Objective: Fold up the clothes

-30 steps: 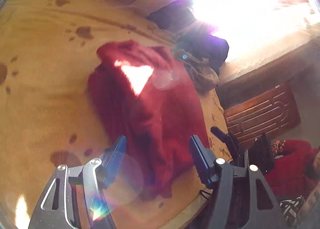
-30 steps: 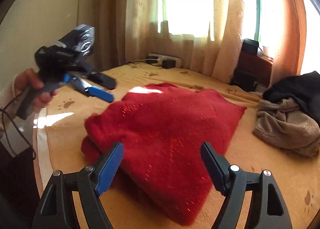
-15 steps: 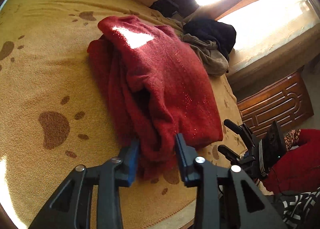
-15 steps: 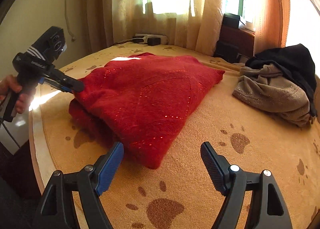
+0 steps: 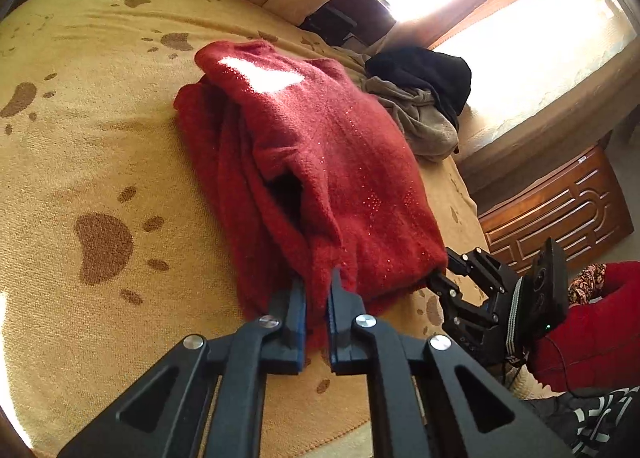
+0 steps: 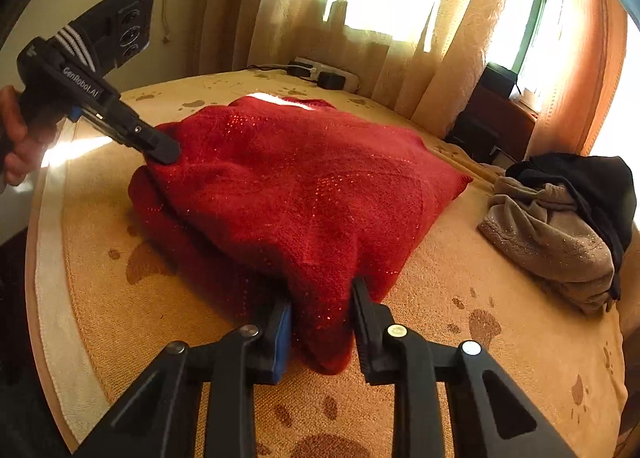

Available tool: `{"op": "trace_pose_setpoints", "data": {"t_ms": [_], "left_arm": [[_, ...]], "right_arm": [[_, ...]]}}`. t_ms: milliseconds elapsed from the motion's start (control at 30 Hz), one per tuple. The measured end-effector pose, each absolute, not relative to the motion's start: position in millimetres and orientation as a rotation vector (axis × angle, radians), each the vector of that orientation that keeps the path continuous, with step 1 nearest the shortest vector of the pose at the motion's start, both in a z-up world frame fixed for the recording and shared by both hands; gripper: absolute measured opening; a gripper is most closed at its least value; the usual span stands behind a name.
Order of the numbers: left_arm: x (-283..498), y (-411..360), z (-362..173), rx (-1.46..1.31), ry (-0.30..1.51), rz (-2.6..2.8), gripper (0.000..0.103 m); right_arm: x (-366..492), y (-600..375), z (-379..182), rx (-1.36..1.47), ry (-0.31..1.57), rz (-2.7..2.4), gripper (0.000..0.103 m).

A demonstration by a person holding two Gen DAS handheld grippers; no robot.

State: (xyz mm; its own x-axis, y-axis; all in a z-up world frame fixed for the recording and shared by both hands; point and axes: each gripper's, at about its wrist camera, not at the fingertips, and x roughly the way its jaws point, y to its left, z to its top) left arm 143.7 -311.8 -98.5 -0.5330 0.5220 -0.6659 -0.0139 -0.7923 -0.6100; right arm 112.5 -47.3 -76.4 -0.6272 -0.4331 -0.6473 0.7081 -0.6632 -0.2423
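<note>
1. Nearest in the left wrist view, the left gripper [image 5: 318, 290] has its jaws drawn narrow and pinched on a near corner of the red sweater [image 5: 320, 161], cloth bunched between the blue pads.
2. In the right wrist view the right gripper [image 6: 322, 306] straddles the other near corner; its jaws are closing, and the pads already appear to press the knit that hangs between them.
3. A grip on both near corners suggests the near edge is about to be lifted and carried over the rest, which would halve the garment.
4. The sweater lies partly folded near the front edge of the bed, on a tan blanket [image 5: 80, 137] printed with brown paw marks. An open pocket of loose layers shows on its left side, so the fold is not yet tidy.
5. Beyond it, well apart to the right, a grey garment [image 6: 552, 234] and a black garment [image 6: 592, 181] lie heaped, probably waiting their turn.
6. Farthest back a power strip [image 6: 324, 71] sits by the curtains [image 6: 400, 17]; glare from the window washes out detail there.
</note>
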Motion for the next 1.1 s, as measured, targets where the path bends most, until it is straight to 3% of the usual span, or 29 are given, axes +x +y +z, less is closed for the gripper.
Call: {"op": "trace_pose_setpoints", "data": {"t_ms": [300,433,500,533,567,600,667,700,733,800,967,1100], "left_arm": [[174.7,-294.4,-105.0,-1.306,-0.769,2.347,0.008],[174.8,-305.5,-127.1,-1.33,-0.87,2.334,0.008],[175.3,-307.7,-125.0,-1.319,-0.87,2.339,0.009],[174.9,-307.4,-122.7,-1.323,-0.855,2.34,0.012],[174.9,-307.8,-119.7,-1.33,-0.843,2.35,0.013],[174.8,-308.2,-116.1,-1.34,-0.826,2.359,0.014],[174.9,-309.5,-105.6,-1.365,-0.772,2.39,0.022],[176.8,-311.8,-96.6,-1.371,-0.732,2.445,0.034],[179.9,-315.1,-85.1,-1.362,-0.685,2.517,0.058],[185.7,-318.8,-59.0,-1.291,-0.595,2.646,0.082],[181.0,-313.0,-6.3,-0.967,-0.569,2.759,0.083],[136.5,-288.1,-20.7,-0.916,-0.605,2.67,0.084]], "right_arm": [[118.3,-21.1,-76.7,0.795,0.581,-2.282,0.023],[113.3,-19.1,-79.6,0.837,0.544,-2.247,0.024],[111.5,-19.5,-81.7,0.873,0.532,-2.213,0.037],[111.4,-16.8,-79.9,0.88,0.508,-2.199,0.056],[111.3,-14.1,-78.0,0.887,0.484,-2.186,0.068],[111.2,-11.4,-76.2,0.893,0.46,-2.172,0.069],[108.9,-3.3,-66.1,0.89,0.379,-2.159,0.069],[105.8,1.2,-58.4,0.882,0.338,-2.159,0.069],[102.1,4.6,-50.6,0.871,0.301,-2.166,0.069],[93.1,8.4,-34.9,0.837,0.238,-2.198,0.069],[77.3,-12.5,-21.5,0.734,0.243,-2.175,0.069],[71.6,-48.5,-42.4,0.773,0.322,-2.096,0.069]]}}
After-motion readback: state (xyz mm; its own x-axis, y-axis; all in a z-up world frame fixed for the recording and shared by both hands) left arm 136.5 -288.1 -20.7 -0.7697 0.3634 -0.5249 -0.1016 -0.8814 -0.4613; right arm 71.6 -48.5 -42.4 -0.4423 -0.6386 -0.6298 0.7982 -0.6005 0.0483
